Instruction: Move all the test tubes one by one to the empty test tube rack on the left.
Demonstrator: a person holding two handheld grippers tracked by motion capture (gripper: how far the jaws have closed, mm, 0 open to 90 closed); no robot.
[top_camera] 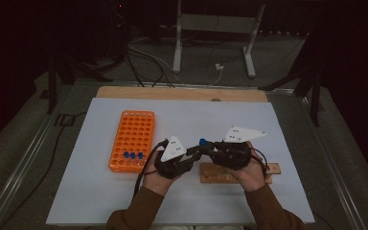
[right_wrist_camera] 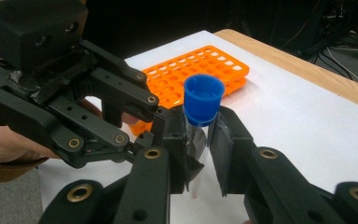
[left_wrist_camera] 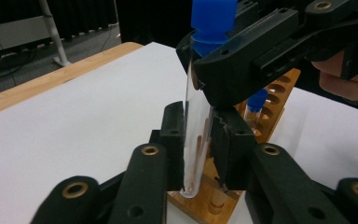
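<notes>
Clear glass and a bright blue cap mark the test tube (left_wrist_camera: 196,135) held upright between two black claws above the white tabletop (top_camera: 100,191), near its front edge and a little right of the middle. Left claw (left_wrist_camera: 198,140) is pinching the tube low on its glass wall, both pads pressed to it, with the rounded bottom poking out just below the jaws. Right claw (right_wrist_camera: 199,140) pinches the same tube higher up, just under the blue cap (right_wrist_camera: 203,99), its pads tight against the glass. In the high view the two claws meet tip to tip, left claw (top_camera: 191,154) and right claw (top_camera: 210,147) each gripped by a person's hand, brown sleeves entering from the tabletop's front edge, the cap (top_camera: 203,142) standing up between them. Directly beneath the tube lies a light wooden test-tube rack (left_wrist_camera: 275,100) with a row of round holes, set near the front edge right of centre; one more blue-capped tube (left_wrist_camera: 255,108) stands in it just behind the left claw. An orange plastic tube rack (top_camera: 133,139) with many holes rests toward the left side of the tabletop, well apart from the claws, with three blue caps (top_camera: 132,155) showing in a row near its front end.
</notes>
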